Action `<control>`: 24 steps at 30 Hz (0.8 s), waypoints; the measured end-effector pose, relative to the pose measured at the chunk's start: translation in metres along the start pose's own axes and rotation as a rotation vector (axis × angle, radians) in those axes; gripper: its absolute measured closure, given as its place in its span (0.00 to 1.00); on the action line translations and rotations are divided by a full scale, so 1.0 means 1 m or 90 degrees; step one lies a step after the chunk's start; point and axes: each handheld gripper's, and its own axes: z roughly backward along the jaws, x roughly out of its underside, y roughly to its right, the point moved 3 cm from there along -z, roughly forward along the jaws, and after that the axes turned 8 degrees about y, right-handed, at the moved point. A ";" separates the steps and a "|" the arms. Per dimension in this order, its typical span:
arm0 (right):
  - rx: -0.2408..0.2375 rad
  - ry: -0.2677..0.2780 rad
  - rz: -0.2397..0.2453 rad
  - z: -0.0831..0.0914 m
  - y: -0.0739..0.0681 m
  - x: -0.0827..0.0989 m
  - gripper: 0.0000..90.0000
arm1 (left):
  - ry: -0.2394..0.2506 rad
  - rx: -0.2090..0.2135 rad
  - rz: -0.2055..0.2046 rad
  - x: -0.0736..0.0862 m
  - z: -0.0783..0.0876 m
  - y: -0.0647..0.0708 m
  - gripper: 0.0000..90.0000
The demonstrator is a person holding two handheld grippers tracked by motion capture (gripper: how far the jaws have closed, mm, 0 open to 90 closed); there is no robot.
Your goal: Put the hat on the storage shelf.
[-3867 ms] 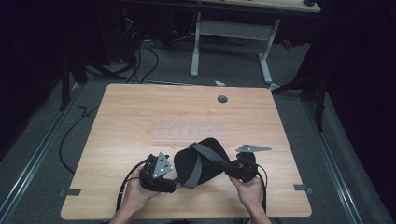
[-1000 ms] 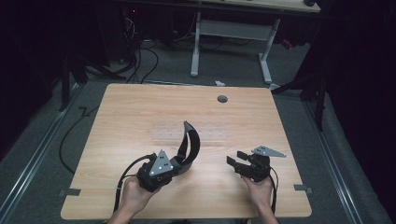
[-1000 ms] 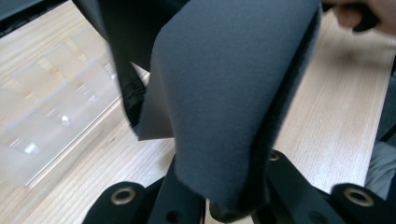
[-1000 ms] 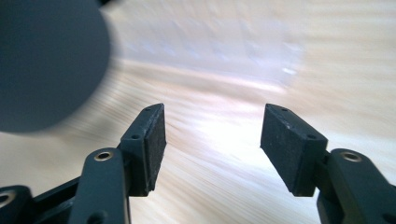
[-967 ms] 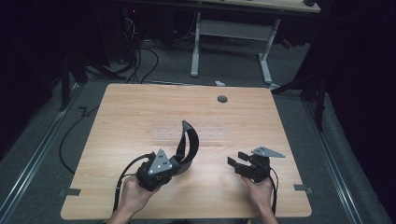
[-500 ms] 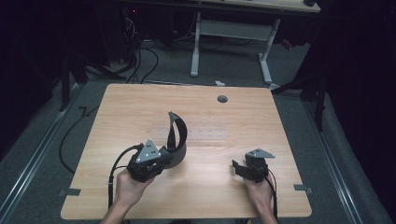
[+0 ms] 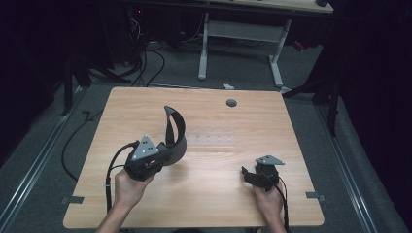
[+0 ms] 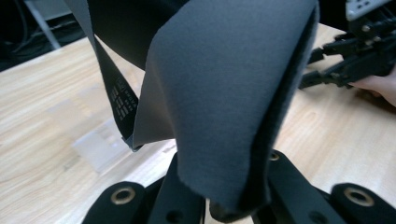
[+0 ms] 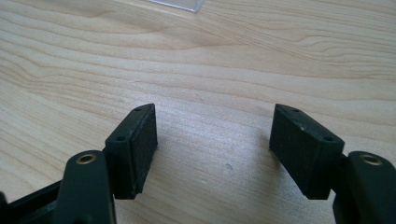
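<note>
A dark grey padded fabric band (image 7: 176,136) with a black strap rises in a curl above the left half of the wooden table (image 7: 272,131). My left gripper (image 7: 163,156) is shut on its lower end. In the left gripper view the band (image 8: 224,93) stands folded between the jaws of the left gripper (image 8: 224,205), hiding the pads. My right gripper (image 7: 248,174) rests low over the table's right front, apart from the band. Its pads (image 9: 140,144) stand wide apart in the right gripper view, the right gripper (image 9: 212,149) open over bare wood.
A round cable hole (image 7: 231,103) sits near the table's far edge. A clear rectangular patch (image 7: 214,141) lies on the table's middle, between the two grippers. Cables and a white desk frame (image 7: 238,34) are on the floor beyond the table.
The right gripper, which earlier held the band together with the left, has let go and drawn back to the right front. The left gripper has carried the band leftward.
</note>
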 end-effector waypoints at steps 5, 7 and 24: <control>0.001 0.001 0.000 0.000 0.000 0.000 0.36 | 0.022 -0.021 0.003 -0.008 0.000 -0.009 0.96; 0.002 0.000 -0.003 0.000 0.000 0.000 0.36 | 0.032 -0.031 0.003 -0.011 0.000 -0.014 0.96; -0.003 0.001 -0.003 0.000 0.000 0.000 0.35 | 0.059 -0.093 0.001 -0.026 -0.017 -0.040 0.96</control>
